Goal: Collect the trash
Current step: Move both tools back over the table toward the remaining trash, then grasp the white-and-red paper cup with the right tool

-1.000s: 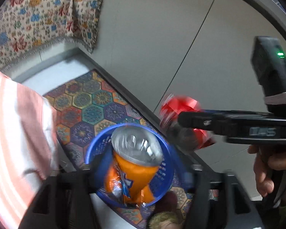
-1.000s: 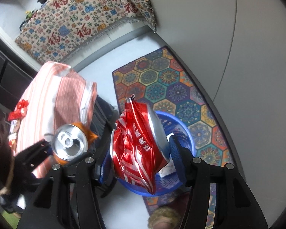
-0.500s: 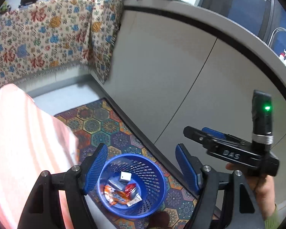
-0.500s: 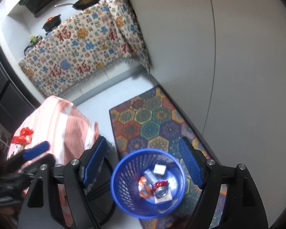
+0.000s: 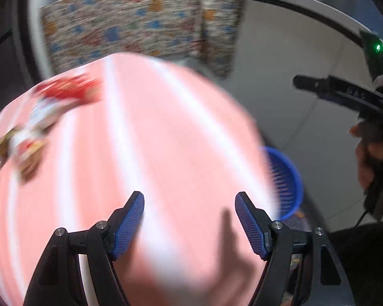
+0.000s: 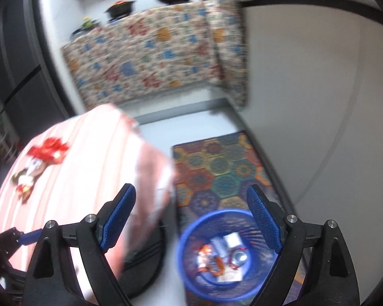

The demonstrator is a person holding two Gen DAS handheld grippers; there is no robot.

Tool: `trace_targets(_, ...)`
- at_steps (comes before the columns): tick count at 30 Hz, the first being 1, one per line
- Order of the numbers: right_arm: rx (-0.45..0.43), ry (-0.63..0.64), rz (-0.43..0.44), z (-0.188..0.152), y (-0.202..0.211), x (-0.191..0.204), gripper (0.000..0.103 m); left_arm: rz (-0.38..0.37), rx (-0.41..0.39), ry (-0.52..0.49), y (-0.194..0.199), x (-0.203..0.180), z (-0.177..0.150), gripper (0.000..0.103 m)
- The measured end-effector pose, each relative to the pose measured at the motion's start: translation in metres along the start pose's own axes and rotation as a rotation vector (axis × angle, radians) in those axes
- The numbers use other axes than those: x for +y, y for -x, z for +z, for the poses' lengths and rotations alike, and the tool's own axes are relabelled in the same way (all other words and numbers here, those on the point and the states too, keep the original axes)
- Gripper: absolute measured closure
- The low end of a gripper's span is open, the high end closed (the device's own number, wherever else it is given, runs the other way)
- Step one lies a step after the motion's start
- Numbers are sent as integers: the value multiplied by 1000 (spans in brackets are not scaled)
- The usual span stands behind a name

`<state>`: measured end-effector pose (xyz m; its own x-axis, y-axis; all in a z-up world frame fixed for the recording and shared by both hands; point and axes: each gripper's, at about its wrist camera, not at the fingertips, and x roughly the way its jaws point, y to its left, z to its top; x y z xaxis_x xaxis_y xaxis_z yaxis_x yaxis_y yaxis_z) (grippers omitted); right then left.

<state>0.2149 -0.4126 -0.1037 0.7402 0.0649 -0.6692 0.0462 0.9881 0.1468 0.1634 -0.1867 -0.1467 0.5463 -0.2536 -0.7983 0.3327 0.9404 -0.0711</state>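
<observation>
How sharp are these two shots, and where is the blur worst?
Left wrist view: heavy motion smear over the pink tablecloth and wrappers; only the left gripper is crisp. Right wrist view: milder blur, bin and rug still readable; fisheye bends the walls in both.

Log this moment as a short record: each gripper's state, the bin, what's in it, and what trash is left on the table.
left gripper: open, nothing between the pads, above the pink striped tablecloth
right gripper: jaws opening, nothing between them
blue basket: on the floor beside the table, partly on the patterned mat
basket contents: crushed cans and wrappers, blurred
left on table: red and white wrappers near the far edge
</observation>
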Motion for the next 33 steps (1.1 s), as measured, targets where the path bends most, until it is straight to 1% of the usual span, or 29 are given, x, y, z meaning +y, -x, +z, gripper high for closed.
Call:
trace_targets(2,13,49,46,-4,-9,36,13,64,-4,31,10,31,-12,28)
trace_targets(8,82,228,233,-33,-34,153,11,181,-10,136,37,121,-36,28)
trace_targets(11,140,314,289,-53,-50,199,11,234,-15,161,43,154,-41,28)
trace_targets(14,186,391,305,-68,-65,234,11,272,2,178,43,184,-47,28)
trace_targets(16,221,422,304,-73,-77,246,11,266,0,195,43,198,-50,26)
trace_targets(19,222,456,288,-75,-85,254,4,260,-2,201,43,214,-49,21)
trace_targets(21,228,467,288,-76,-88,255,2,253,0,181,40,225,-46,10)
trace_targets(24,231,484,293,-75,-90,256,0,234,13,168,33,242,-40,1)
trace_targets(28,230,497,305,-77,-88,259,0,207,17,142,30,262,-35,0)
trace_targets(30,237,508,318,-75,-88,262,0,206,16,142,30,264,-34,0)
trace_targets(32,253,500,360,-66,-92,269,2,208,15,141,29,264,-34,0)
trace_targets(33,255,497,389,-61,-93,275,6,207,14,142,30,264,-34,0)
